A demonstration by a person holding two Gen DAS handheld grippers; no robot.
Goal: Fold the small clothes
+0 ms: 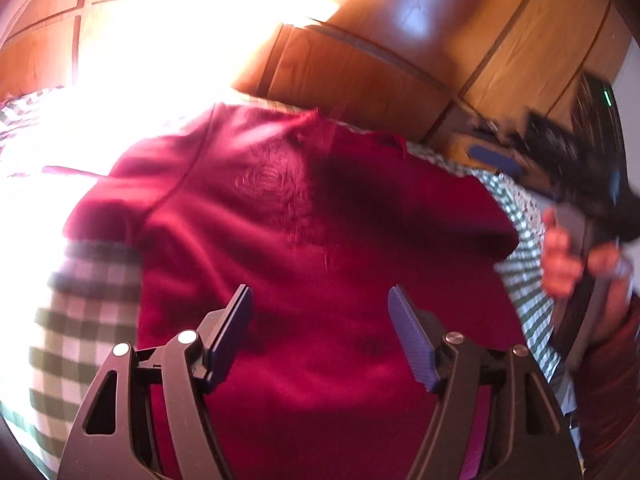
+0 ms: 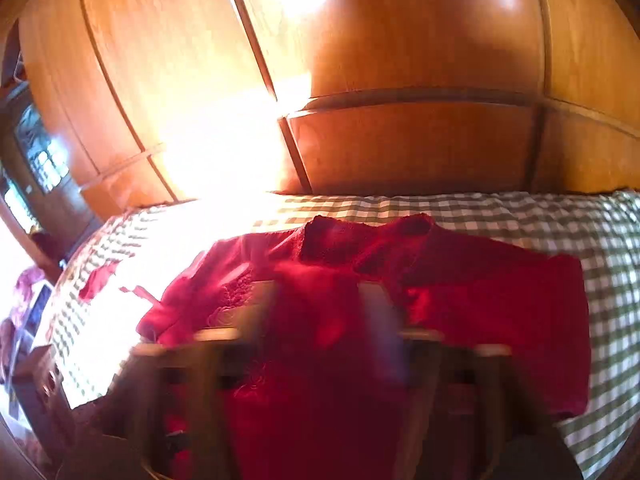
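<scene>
Flat: red top [image 1: 304, 240], collar pointing away; left tongs [image 1: 320, 320] agape (right blurred, unclear).

In the right wrist view the right gripper [image 2: 320, 320] is smeared by motion blur over the red garment [image 2: 500, 304], so the set of its jaws cannot be told. Left of the garment, glare washes out the checked cloth [image 2: 600, 248]. The garment's hem runs off the lower edge.

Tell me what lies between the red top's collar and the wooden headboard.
Only a strip of checked bedcover separates the red top from the wooden headboard, clearest in the right wrist view.
</scene>
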